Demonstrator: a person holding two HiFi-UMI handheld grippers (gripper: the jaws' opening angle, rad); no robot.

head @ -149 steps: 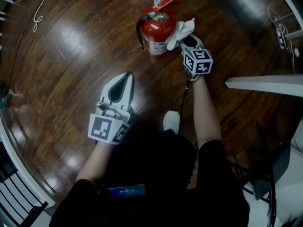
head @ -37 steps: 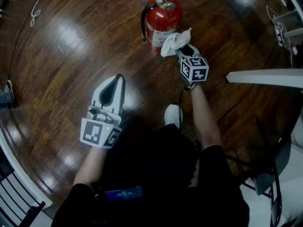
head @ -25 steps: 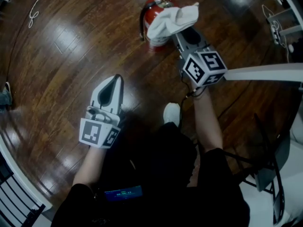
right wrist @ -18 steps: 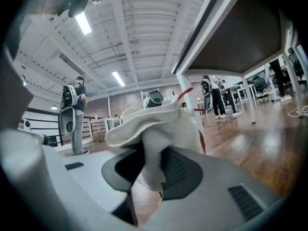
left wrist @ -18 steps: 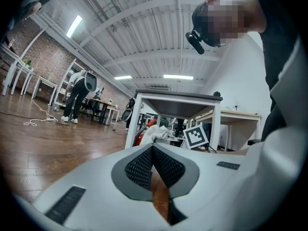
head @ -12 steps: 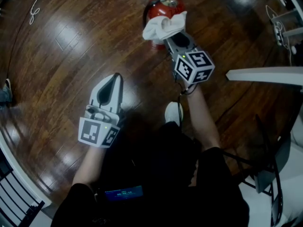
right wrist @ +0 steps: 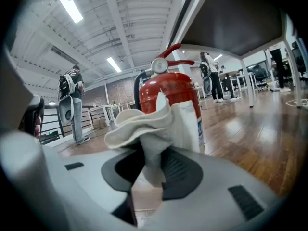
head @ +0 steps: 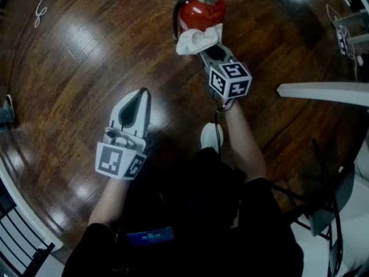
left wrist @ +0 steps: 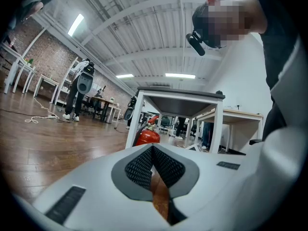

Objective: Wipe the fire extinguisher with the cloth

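Cloth (head: 198, 39) sits bunched in my right hand-held gripper (head: 206, 48), whose jaws pinch its lower fold. From the head view, the bunch lies against the near side of the red fire extinguisher (head: 199, 11), which stands upright on the wooden floor (head: 86, 62). My left hand-held gripper (head: 142, 94) hovers over the floor, well apart from the fire extinguisher, its jaws pressed together at the tips with nothing between them.
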